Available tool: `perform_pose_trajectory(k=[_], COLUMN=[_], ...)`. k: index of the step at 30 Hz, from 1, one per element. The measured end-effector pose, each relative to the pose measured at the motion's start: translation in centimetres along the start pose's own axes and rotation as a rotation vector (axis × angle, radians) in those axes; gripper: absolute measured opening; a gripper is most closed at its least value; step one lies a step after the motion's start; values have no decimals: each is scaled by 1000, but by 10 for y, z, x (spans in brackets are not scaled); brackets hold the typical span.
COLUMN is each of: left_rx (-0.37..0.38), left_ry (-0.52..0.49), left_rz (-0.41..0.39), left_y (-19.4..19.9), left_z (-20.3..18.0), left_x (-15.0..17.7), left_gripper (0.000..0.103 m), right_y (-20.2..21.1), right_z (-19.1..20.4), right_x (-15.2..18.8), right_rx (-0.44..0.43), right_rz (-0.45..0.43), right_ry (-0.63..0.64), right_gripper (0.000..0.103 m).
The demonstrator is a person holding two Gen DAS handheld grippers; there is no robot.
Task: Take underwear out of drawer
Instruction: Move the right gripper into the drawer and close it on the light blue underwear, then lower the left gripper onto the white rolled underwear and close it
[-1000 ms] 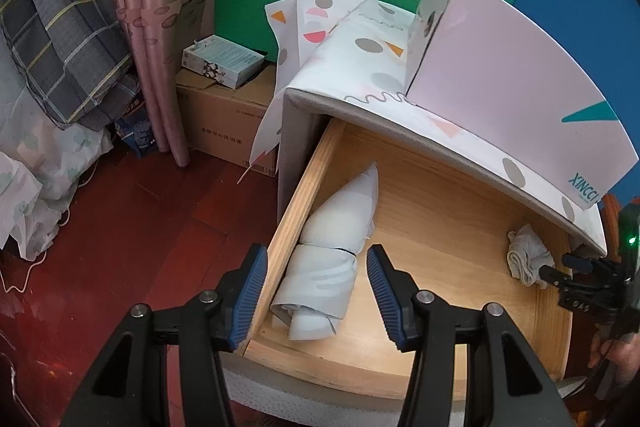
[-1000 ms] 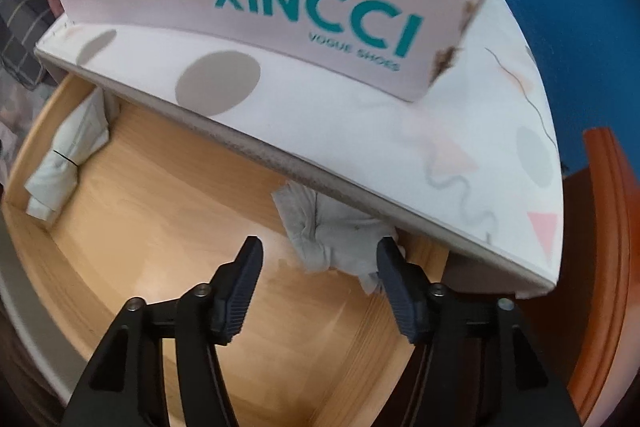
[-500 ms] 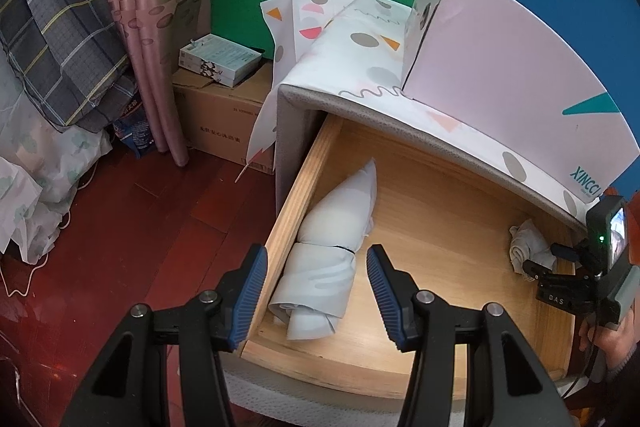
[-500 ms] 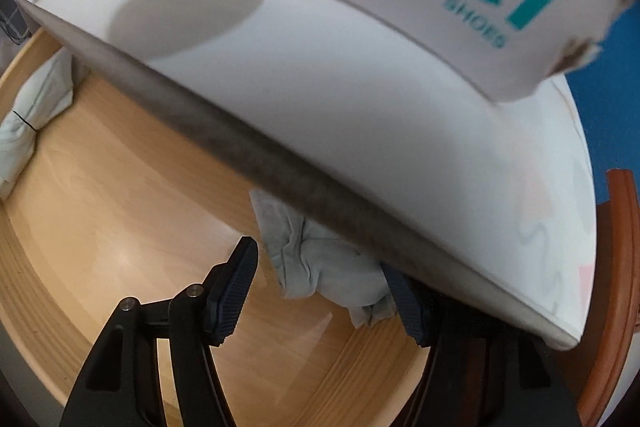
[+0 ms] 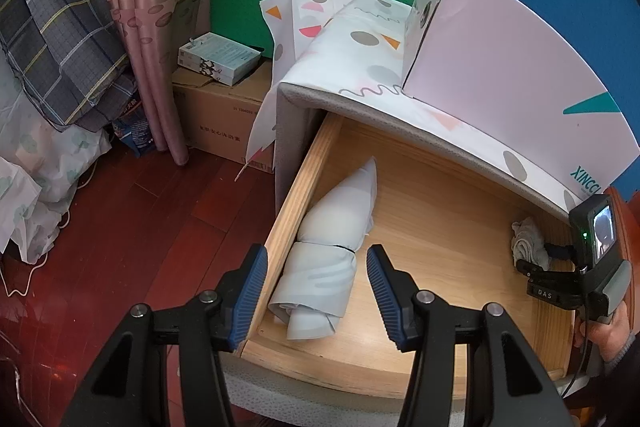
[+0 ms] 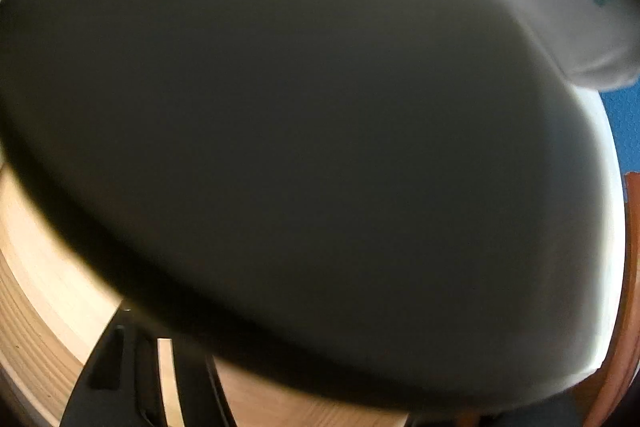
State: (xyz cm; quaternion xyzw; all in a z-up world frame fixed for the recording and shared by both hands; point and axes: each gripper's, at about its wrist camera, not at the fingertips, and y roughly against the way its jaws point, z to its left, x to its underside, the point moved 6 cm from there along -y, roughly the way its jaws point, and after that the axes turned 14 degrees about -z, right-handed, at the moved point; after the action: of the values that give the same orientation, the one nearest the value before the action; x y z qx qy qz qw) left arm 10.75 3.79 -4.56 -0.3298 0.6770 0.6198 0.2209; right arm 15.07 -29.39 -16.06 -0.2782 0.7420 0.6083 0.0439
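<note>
We see the underwear (image 5: 527,241) bunched in the drawer's (image 5: 420,379) far right corner, touching the right gripper (image 5: 534,259); its jaw state is hidden. Left gripper (image 5: 316,291), spread, hovers well apart over a rolled cloth (image 5: 328,255).

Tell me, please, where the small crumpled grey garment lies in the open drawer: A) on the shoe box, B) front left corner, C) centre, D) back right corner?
D: the crumpled grey garment lies in the back right corner of the wooden drawer, under the cabinet top, right at the right tongs.
</note>
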Motion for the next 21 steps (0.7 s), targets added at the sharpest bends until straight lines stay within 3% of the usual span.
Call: perform_pose_trajectory(k=[13,21], left_rx=[8,12], left_ry=[5,8], left_rz=[-1,-3], left_y=[-1,-1], left_z=[-2,-2], left_x=[-2,-2], left_gripper=[53,53], right_y=[13,17], right_z=[26,37], right_x=[23,38], right_rx=[-129,-209], right_rz=[164,297], right_ry=[-39,-232], right_gripper=[52,52])
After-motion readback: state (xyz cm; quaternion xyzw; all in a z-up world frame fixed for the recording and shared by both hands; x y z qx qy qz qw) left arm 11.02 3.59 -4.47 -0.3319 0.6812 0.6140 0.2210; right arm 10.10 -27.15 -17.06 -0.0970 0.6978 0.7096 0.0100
